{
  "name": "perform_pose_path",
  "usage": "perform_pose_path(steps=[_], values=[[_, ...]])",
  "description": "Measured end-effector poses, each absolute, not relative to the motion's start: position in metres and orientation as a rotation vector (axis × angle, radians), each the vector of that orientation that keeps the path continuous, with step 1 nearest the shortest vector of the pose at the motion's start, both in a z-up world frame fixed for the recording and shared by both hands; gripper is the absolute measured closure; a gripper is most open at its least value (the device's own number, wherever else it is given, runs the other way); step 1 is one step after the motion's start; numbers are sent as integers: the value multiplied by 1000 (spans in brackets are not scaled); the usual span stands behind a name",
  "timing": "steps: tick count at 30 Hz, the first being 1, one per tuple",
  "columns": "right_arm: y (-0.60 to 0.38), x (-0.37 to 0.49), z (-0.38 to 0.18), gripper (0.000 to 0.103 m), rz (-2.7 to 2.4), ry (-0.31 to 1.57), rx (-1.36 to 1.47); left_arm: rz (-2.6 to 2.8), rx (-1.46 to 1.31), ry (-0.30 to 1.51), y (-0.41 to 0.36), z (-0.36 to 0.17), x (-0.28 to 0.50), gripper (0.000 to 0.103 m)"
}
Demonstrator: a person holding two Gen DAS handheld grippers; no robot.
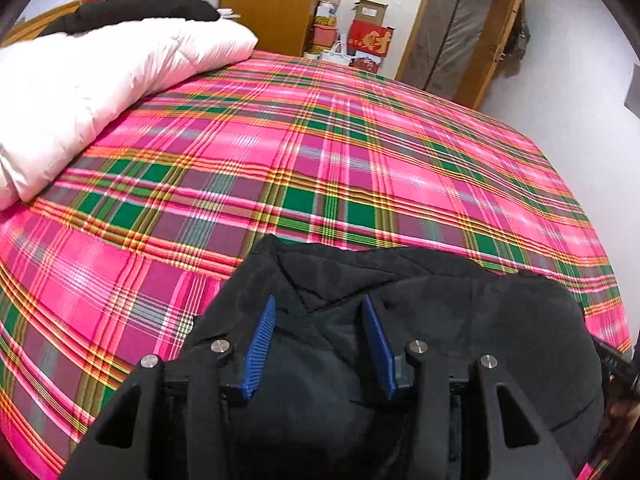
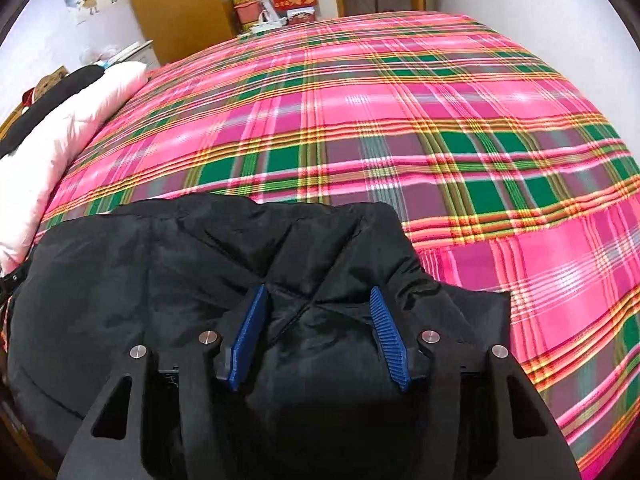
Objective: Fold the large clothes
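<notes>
A black padded jacket (image 1: 420,320) lies bunched at the near edge of the bed, directly under and ahead of both grippers, its quilted folds rising between the blue fingers in each wrist view. The left gripper (image 1: 320,304) stands with its jaws well apart, the jacket's creased cloth filling the gap between them; its fingertips lie against or just over the fabric, and no fold is pinched. The right gripper (image 2: 318,294) is likewise spread wide above the jacket (image 2: 200,264), a seam crossing just beyond its tips, with nothing clamped. Beyond the jacket, ahead of both grippers, a pink, green and yellow plaid sheet (image 1: 320,152) covers the bed and runs to the far side. Far ahead and to the left of the left gripper lies a pale pink quilt (image 1: 100,92), with a second dark garment (image 1: 140,10) on top of it. Past the far edge of the bed stand a wooden cabinet (image 1: 272,0), a red box (image 1: 370,42) among stacked cartons, and a wooden door frame (image 1: 460,28)
</notes>
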State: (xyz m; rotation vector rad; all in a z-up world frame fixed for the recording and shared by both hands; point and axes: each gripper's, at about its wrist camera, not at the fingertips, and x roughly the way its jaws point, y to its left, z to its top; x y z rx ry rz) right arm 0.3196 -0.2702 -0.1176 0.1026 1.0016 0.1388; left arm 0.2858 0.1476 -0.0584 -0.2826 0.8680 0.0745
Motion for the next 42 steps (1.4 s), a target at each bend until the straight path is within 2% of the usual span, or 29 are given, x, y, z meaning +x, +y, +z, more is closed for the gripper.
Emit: perform_pose_path(steps=[16, 30, 34, 38, 42], values=[[-273, 322, -131, 50, 140, 969, 142, 95, -384, 861, 164, -94, 300, 54], [-274, 322, -130, 50, 136, 961, 144, 130, -331, 863, 158, -86, 301, 54], [-273, 317, -104, 49, 108, 974, 115, 117, -322, 835, 150, -54, 294, 55], [-262, 291, -55, 49, 139, 873, 129, 20, -317, 732, 131, -16, 276, 55], [-230, 260, -33, 49, 249, 815, 141, -119, -273, 754, 98, -12, 267, 55]])
